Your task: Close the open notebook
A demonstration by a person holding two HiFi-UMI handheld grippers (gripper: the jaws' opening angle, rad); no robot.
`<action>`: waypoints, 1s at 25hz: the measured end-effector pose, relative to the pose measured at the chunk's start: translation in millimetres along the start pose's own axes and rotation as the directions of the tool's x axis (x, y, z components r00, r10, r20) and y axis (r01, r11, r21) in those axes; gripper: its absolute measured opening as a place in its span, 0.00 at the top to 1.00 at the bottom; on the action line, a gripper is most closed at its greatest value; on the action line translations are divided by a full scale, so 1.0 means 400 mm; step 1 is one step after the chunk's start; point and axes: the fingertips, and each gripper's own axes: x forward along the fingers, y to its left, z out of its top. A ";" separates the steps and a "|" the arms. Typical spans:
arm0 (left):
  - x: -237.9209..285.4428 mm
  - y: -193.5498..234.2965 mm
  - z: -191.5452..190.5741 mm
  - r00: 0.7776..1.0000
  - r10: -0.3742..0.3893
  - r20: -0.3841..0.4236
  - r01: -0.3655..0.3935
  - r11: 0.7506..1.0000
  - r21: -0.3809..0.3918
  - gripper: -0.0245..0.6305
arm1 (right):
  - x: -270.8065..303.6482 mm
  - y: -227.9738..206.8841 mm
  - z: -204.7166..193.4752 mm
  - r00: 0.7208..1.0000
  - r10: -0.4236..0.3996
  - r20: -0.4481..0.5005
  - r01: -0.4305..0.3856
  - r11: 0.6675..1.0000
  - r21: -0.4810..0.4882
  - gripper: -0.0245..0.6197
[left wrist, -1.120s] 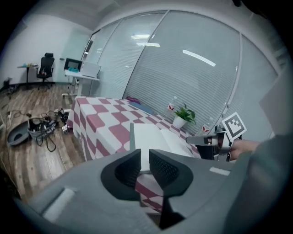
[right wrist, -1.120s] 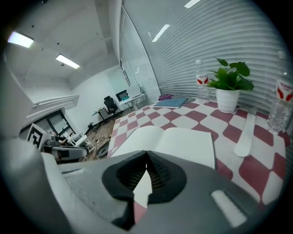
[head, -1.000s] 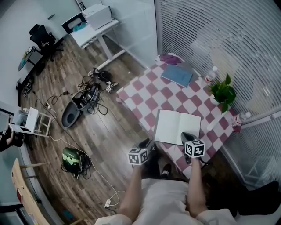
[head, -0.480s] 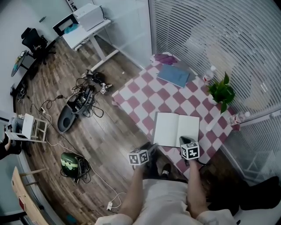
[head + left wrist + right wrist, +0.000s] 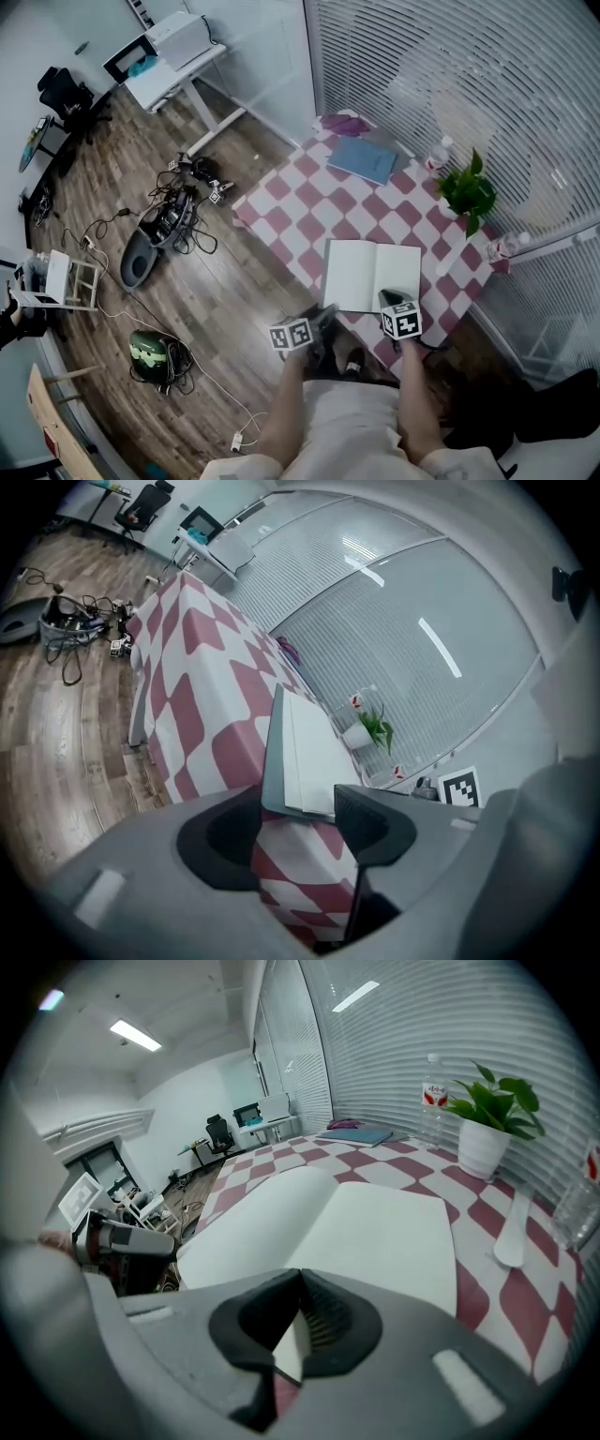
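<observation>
The open notebook (image 5: 372,274) lies flat with blank white pages near the front edge of the red-and-white checked table (image 5: 309,202). My left gripper (image 5: 323,315) is at the notebook's near left corner. In the left gripper view its jaws are opening wide around the grey cover's corner (image 5: 298,761), and the pads stand clear of it. My right gripper (image 5: 386,299) is over the near edge of the right page (image 5: 375,1232); its jaws meet at the tips, and nothing shows between the tips.
At the table's far end lie a blue book (image 5: 362,159) and a purple cloth (image 5: 344,124). A potted plant (image 5: 466,192) and two bottles (image 5: 437,155) (image 5: 500,248) stand along the blinds. Cables and a grey appliance (image 5: 150,239) litter the wooden floor on the left.
Both grippers have sunk a little toward the notebook's near edge. The notebook lies open as before.
</observation>
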 end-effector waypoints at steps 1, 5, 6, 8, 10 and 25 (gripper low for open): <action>-0.003 -0.001 -0.001 1.000 -0.004 -0.001 0.004 1.000 0.003 0.59 | 0.000 0.000 0.000 1.000 -0.001 0.001 0.001 1.000 -0.001 0.96; -0.020 -0.031 0.014 1.000 -0.022 0.010 0.021 0.999 0.032 0.59 | -0.010 0.000 0.004 1.000 -0.015 0.016 0.015 1.000 -0.013 0.96; -0.023 -0.040 0.018 1.000 -0.026 0.014 0.026 0.999 0.042 0.59 | -0.013 0.005 0.008 1.000 -0.010 0.024 0.011 1.000 -0.019 0.96; -0.029 -0.053 0.024 0.999 -0.031 0.020 0.030 0.997 0.066 0.59 | -0.017 0.026 0.017 0.999 0.030 0.043 -0.029 0.999 -0.019 0.96; -0.036 -0.068 0.031 0.999 -0.035 0.023 0.033 0.995 0.094 0.59 | -0.021 0.061 0.031 0.993 0.091 0.070 -0.091 0.996 -0.001 0.96; -0.075 -0.240 0.051 0.992 -0.115 0.056 0.097 0.962 0.256 0.60 | -0.066 0.235 0.055 0.963 0.250 0.099 -0.233 0.960 -0.157 0.96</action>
